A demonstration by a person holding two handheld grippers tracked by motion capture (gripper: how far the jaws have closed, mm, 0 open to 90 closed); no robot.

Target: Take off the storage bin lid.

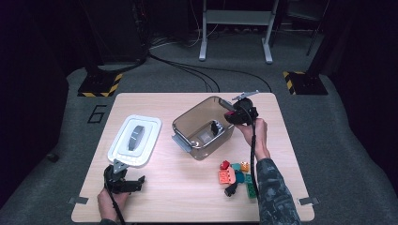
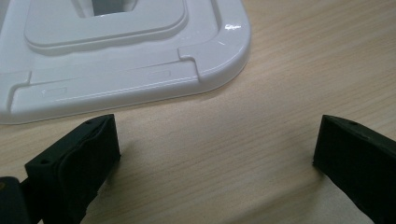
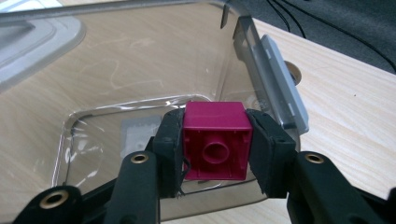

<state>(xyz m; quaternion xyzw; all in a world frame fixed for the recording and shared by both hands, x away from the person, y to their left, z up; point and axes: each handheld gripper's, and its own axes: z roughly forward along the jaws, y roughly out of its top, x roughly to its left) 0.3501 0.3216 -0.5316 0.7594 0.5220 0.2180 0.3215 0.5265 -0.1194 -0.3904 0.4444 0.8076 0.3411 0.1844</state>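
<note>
Brick: a magenta block (image 3: 215, 140), square, its hollow underside with one round tube facing the camera in the right gripper view; edges clean, plastic glossy.
Brick's place: over the open container (image 1: 202, 129), above its near rim, not yet on its floor.
Right gripper (image 1: 233, 117): clenched on the block, a pad pressed to each side.
Container: clear, brownish-tinted tub with a grey latch; one small dark-and-white piece (image 1: 215, 127) lies inside.
Left gripper (image 1: 126, 183): released, jaws wide apart over bare surface (image 2: 261, 70), just short of the white lid (image 2: 126, 60), left of the container.
Loose bricks (image 1: 236, 176): a small heap near the container's right front.
</note>
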